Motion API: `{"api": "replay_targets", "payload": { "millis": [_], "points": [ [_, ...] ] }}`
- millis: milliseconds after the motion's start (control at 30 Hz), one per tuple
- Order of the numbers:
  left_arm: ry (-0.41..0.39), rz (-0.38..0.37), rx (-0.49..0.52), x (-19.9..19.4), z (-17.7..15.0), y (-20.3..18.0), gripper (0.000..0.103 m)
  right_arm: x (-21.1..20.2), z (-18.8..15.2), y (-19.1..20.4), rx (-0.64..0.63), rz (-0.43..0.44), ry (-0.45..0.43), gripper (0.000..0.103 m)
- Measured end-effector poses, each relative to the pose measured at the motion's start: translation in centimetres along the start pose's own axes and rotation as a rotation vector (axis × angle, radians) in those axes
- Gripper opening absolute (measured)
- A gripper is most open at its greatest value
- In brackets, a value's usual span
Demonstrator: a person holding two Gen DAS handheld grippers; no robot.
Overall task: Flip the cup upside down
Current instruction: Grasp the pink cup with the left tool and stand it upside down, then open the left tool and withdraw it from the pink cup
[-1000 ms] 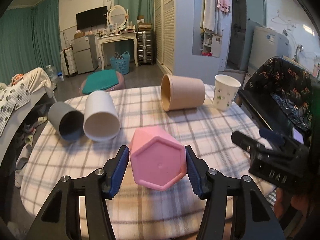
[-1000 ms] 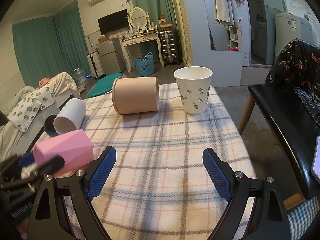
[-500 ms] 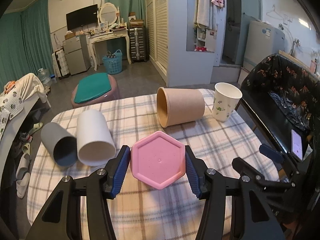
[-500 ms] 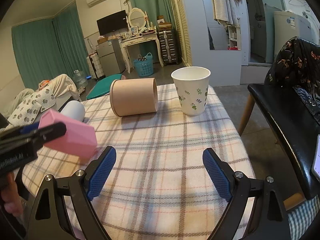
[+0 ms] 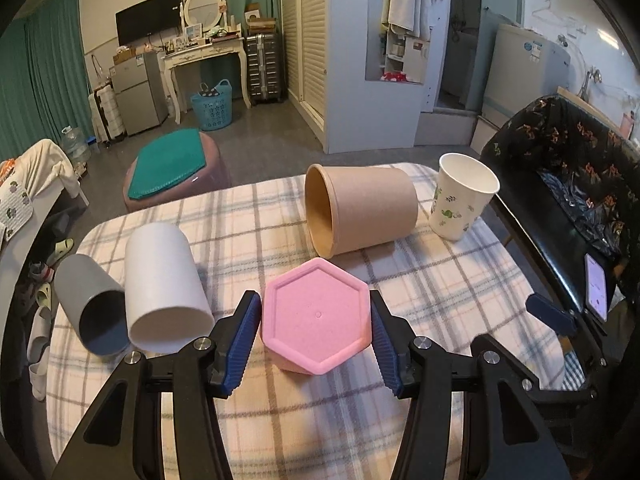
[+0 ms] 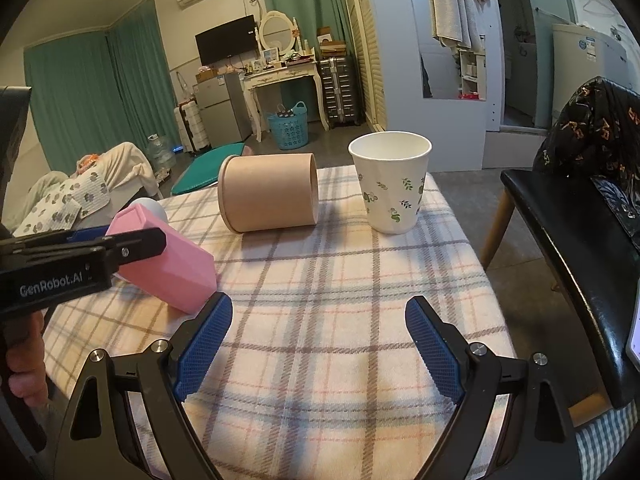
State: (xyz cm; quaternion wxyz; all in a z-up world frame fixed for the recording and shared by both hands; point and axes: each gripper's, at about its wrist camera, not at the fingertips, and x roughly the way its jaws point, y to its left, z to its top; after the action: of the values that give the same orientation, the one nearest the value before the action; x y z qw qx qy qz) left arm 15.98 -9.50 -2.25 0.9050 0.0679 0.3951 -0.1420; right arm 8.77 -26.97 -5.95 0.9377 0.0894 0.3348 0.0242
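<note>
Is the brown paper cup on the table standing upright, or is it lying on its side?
Lying on its side. The brown cup rests lengthwise on the checked tablecloth, its open mouth facing sideways towards the white cup.

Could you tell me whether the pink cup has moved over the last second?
Yes. In the right wrist view the pink cup has risen and tipped, climbing toward the brown cup, held by the left gripper.

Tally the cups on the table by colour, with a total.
Pink cup, held in the left gripper: 1
White cup: 1
Grey cup: 1
Brown cup: 1
White leaf-print cup: 1
Total: 5
</note>
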Motion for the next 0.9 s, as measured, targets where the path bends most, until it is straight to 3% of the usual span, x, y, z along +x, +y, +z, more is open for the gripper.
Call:
{"api": "replay_targets", "payload": {
  "millis": [367,467,567,900],
  "points": [
    [-0.020,0.019,0.047,1.5,0.7,-0.2,0.056,0.3,0.2,0.3,-0.020,-0.007,0.007,0.089],
    [-0.027,0.038,0.061,1.5,0.6,-0.2,0.065,0.1,0.2,0.7,-0.027,-0.007,0.004,0.089],
    [-0.053,0.048,0.070,0.9,0.5,-0.3,0.072,-0.3,0.3,0.9,-0.033,-0.008,-0.001,0.089],
    [-0.124,0.051,0.049,-2.1,1.0,0.1,0.073,-3.2,0.7,1.8,-0.052,-0.018,-0.050,0.089]
  ]
}}
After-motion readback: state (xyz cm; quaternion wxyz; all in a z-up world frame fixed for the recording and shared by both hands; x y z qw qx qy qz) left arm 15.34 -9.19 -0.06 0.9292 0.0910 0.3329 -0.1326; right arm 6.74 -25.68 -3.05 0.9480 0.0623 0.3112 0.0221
